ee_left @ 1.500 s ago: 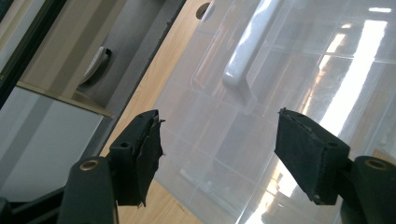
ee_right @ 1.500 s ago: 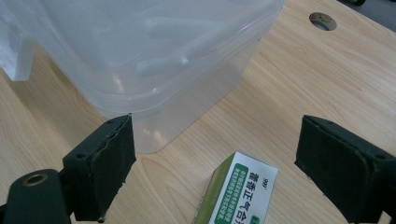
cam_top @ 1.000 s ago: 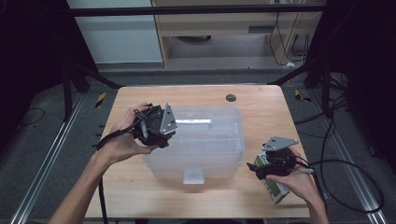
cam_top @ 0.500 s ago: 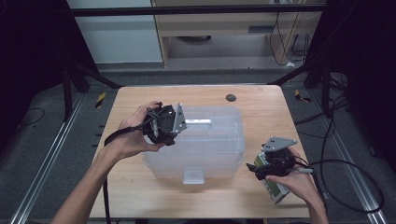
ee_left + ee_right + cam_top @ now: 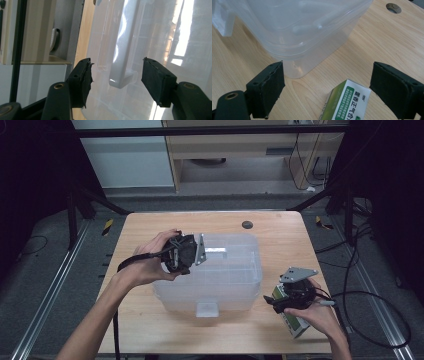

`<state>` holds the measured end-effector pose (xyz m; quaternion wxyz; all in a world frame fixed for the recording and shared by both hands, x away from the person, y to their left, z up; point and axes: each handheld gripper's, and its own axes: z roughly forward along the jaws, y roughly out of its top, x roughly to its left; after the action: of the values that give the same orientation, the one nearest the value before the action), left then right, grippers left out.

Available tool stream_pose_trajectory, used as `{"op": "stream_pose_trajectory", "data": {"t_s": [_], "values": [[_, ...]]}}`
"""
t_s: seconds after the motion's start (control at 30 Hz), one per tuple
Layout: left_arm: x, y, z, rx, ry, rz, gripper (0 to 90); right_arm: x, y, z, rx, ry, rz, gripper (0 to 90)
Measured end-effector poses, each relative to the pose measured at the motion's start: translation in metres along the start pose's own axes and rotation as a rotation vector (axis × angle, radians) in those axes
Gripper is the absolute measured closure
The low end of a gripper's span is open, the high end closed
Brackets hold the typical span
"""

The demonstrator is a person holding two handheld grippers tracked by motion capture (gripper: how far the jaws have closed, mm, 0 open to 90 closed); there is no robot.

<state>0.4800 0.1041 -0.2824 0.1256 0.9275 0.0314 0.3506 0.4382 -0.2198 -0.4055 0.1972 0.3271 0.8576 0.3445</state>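
A clear plastic box (image 5: pixel 210 272) with its lid on sits in the middle of the wooden table (image 5: pixel 280 235), and the person has a gripper in each hand around it. The left gripper (image 5: pixel 192 254) is over the box's top near its left edge, at the white handle (image 5: pixel 216 251) on the lid. In the left gripper view the end of that handle (image 5: pixel 122 75) stands between the two black jaws with a gap on both sides; the jaws have just been closing but they are spread and press on nothing. The right gripper (image 5: pixel 280 301) hangs low over the table just beside the box's front right corner. Its jaws are spread wide too, and in the right gripper view a small green and white carton (image 5: pixel 347 103) lies on the wood between them, touching neither. In the high view the carton (image 5: pixel 295 325) lies under the right hand (image 5: pixel 317 315). A dark round hole (image 5: pixel 246 224) marks the table's far side.
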Motion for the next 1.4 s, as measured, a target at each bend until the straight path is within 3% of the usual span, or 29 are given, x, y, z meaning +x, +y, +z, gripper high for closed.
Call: {"op": "stream_pose_trajectory", "data": {"t_s": [0.17,0.23,0.53,0.7,1.03,1.4], "values": [[-0.001,0.004,0.003,0.017,-0.002,0.022,43.3,0.000,0.000,0.000,-0.001,0.000,0.001,12.7],[0.000,0.006,0.005,0.027,0.012,0.052,45.5,0.000,0.000,0.000,0.000,-0.001,0.000,12.9],[-0.001,0.009,0.011,0.046,0.018,0.069,53.1,0.000,-0.001,0.002,0.010,0.001,-0.001,13.8],[-0.001,0.011,0.014,0.069,0.022,0.099,56.9,0.000,-0.001,0.002,0.010,0.005,0.000,14.3],[-0.003,0.014,0.017,0.075,0.025,0.109,69.7,0.001,-0.002,0.003,0.016,0.016,0.004,15.1],[-0.004,0.015,0.017,0.093,0.016,0.119,73.8,0.003,-0.002,0.004,0.017,0.024,0.006,15.8]]}}
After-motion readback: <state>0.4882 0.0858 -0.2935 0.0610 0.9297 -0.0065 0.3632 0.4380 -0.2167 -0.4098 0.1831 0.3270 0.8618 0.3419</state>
